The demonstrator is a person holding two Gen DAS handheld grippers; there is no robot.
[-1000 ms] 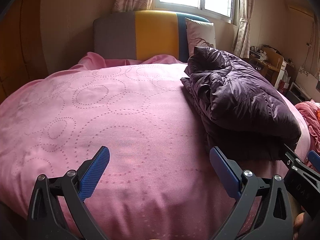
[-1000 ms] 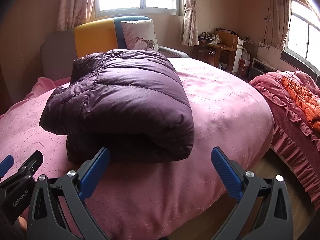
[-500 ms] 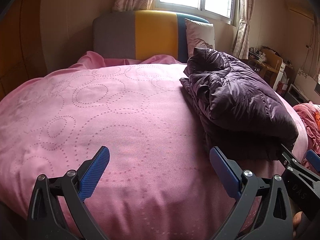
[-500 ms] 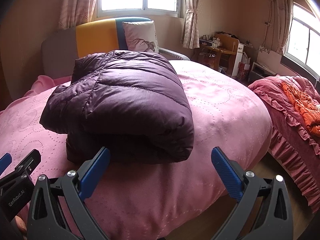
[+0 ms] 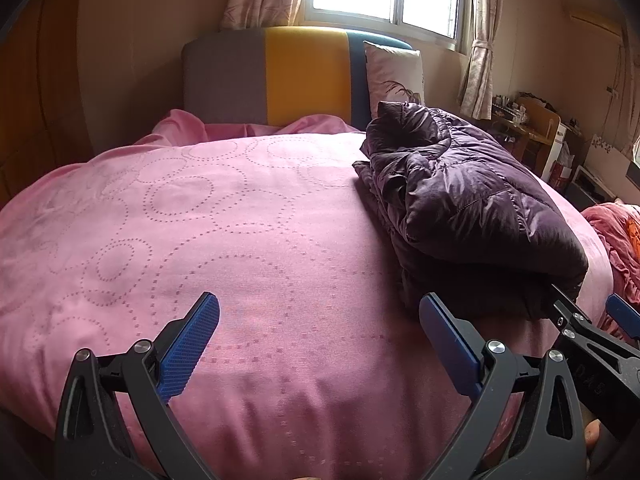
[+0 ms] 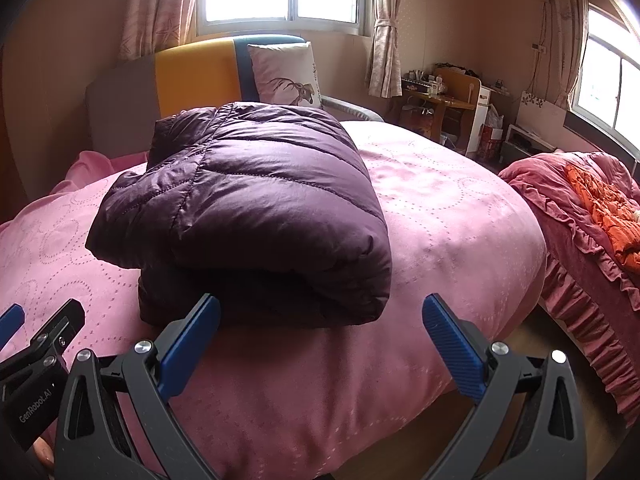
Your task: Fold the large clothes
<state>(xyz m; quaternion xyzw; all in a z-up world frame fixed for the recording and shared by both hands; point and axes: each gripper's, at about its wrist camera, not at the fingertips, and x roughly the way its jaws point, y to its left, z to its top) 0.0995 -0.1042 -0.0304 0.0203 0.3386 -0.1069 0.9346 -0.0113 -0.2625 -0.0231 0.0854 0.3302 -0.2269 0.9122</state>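
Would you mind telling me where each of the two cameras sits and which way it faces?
Left wrist: on the left gripper at the bed's foot, facing the headboard over bare pink cover; the jacket lies to its right; the right gripper's tip and a fingertip show.
Right wrist: on the right gripper, facing the folded jacket head-on, a second bed on the right; the left gripper's tip shows at lower left.
Shared: jacket, cover, headboard, pillow, desk.
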